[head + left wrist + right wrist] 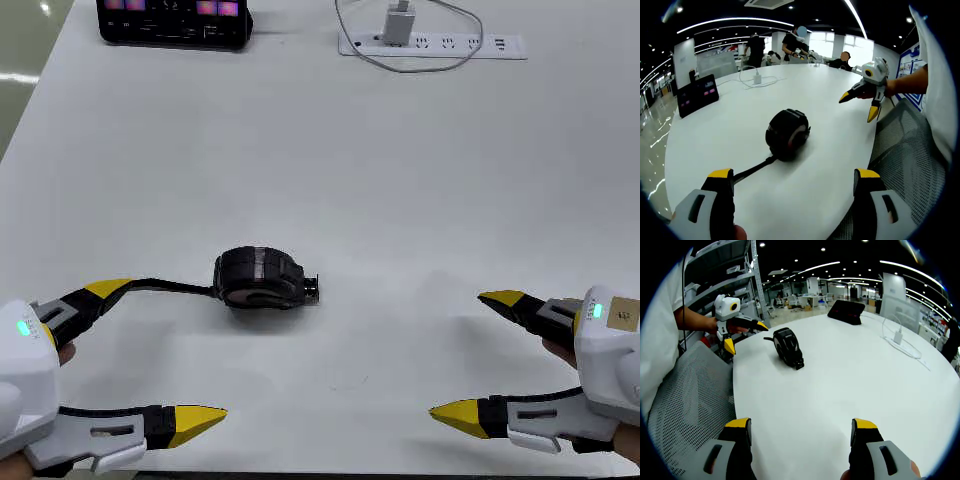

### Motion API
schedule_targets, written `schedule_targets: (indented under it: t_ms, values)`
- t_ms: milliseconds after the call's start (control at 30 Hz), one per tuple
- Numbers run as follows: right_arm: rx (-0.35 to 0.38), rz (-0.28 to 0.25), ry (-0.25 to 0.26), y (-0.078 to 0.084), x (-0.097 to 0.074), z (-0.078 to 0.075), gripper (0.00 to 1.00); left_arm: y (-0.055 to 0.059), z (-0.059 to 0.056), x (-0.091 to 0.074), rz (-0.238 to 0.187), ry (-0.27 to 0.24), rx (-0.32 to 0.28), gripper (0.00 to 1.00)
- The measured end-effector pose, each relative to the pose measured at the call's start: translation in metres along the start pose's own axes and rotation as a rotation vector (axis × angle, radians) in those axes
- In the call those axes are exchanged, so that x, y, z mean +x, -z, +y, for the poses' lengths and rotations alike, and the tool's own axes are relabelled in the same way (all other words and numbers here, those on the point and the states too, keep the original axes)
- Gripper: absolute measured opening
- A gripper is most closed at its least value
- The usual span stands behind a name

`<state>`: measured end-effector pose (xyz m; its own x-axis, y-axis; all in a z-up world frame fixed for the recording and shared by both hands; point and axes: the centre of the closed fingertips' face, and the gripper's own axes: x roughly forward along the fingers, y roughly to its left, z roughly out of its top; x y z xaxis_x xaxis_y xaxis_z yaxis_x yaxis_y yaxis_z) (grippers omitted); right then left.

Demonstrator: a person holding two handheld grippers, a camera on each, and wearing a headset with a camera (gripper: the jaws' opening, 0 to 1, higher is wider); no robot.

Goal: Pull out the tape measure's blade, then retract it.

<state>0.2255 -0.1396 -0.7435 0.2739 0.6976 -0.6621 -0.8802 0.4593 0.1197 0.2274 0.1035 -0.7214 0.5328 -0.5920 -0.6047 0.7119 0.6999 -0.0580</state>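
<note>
White workbench [400, 180] | tape measure [260, 279] blade in | left hand-held gripper [173, 348], right hand-held gripper [457, 353]: jaws spread, empty

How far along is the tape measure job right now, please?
Nothing looks done: the tape measure lies on the table with no blade drawn out. Nothing is in hand; the left gripper and right gripper are open, either side of it. Pulling out and retracting both remain.

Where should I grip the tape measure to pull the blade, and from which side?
Probably pinch the hook with the right gripper, coming from the right: it juts from the case toward that side, while the strap trails left.
</note>
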Motion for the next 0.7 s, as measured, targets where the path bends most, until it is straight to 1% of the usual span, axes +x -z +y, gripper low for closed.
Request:
schedule_targets:
  t_ms: [233,533,633,700]
  values:
    - [-0.002,-0.001,-0.004,-0.0003,0.0003,0.0007,0.8,0.0006,0.0,-0.0005,0.001,-0.001,-0.001,0.97]
    - [-0.005,-0.008,0.004,-0.0016,0.0004,-0.0015,0.82,0.0007,0.0001,-0.0006,0.004,-0.002,-0.001,0.97]
    - [-0.006,-0.01,0.008,-0.0018,0.0004,-0.0022,0.84,0.0009,0.0002,-0.0007,0.006,-0.001,-0.01,0.97]
    - [-0.007,-0.013,0.013,-0.0023,0.0004,-0.003,0.85,-0.0012,0.0011,-0.0009,-0.007,-0.004,-0.011,0.97]
